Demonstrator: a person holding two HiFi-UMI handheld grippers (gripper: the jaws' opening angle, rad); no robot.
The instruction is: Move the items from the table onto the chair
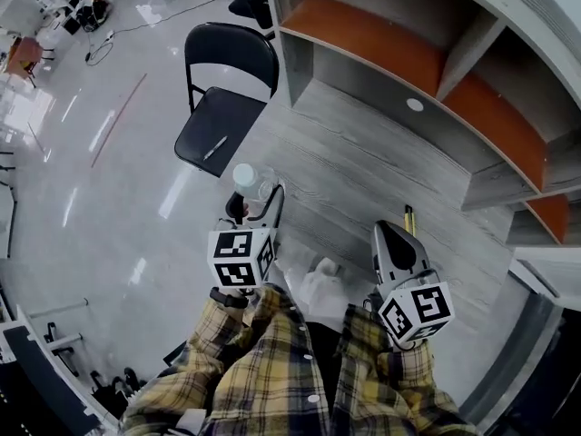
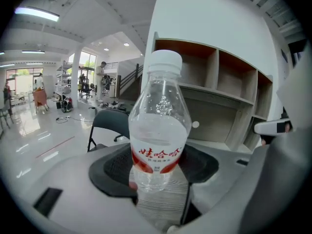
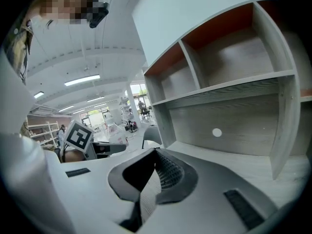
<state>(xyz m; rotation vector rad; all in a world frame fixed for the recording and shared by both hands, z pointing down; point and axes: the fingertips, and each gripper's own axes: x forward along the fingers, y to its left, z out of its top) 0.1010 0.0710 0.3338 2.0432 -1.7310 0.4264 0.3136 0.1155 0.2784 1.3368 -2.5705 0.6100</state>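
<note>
Carrying the water bottle (image 2: 158, 126) in the left gripper (image 2: 158, 186), jaws wide on its body, low centre of the head view, toward the black chair (image 1: 222, 107) at upper left. Holding the right gripper (image 3: 148, 177) pinched together, empty. Next, likely calling for reaching over the chair and releasing beside the pen (image 1: 215, 147).

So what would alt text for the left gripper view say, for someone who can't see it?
A clear bottle with a white cap and red label stands upright, clamped between the left gripper's dark pads. Behind it are a black chair and shelves.
</note>
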